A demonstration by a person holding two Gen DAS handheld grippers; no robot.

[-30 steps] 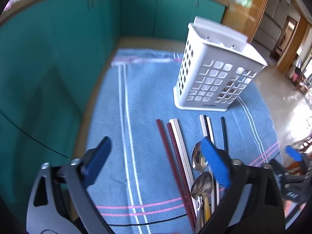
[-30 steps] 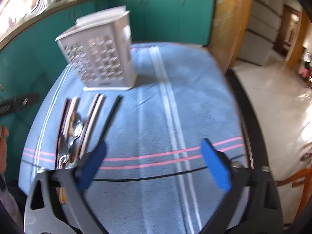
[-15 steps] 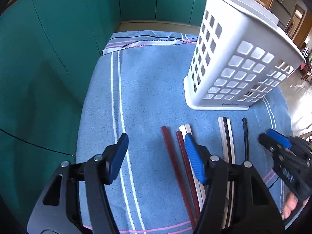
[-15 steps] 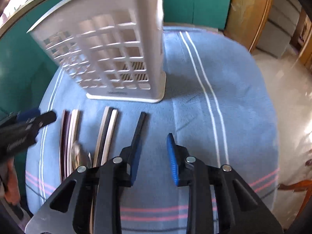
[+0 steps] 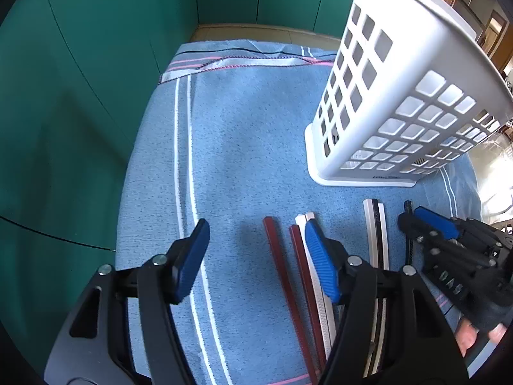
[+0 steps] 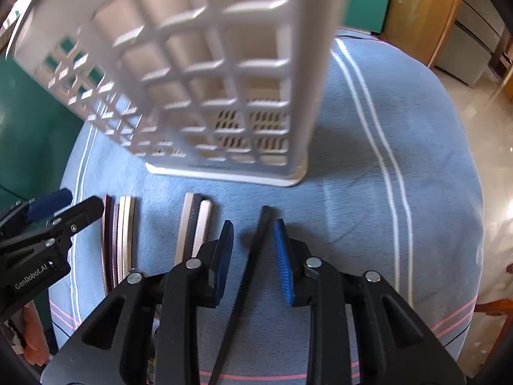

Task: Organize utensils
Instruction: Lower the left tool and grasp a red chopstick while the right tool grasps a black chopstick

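Observation:
A white lattice utensil basket (image 5: 400,96) stands upright on a blue striped cloth (image 5: 243,147); it also fills the top of the right wrist view (image 6: 198,73). Chopsticks lie in front of it: a dark red pair (image 5: 282,272), a white pair (image 5: 317,288), a white-and-black pair (image 5: 378,231), and a single black chopstick (image 6: 253,256). My left gripper (image 5: 256,256) is open, its right finger over the white pair. My right gripper (image 6: 253,250) is open, its pads straddling the black chopstick without touching it.
Teal cabinets (image 5: 80,80) close off the left and back. The cloth's right edge drops to a tiled floor (image 6: 481,112). The left gripper shows at the left edge of the right wrist view (image 6: 51,224); the right gripper shows at the right of the left wrist view (image 5: 449,250).
Both grippers moved forward and down toward the chopsticks and basket. The right gripper narrowed its opening and now straddles the black chopstick. The spoons dropped out of view.

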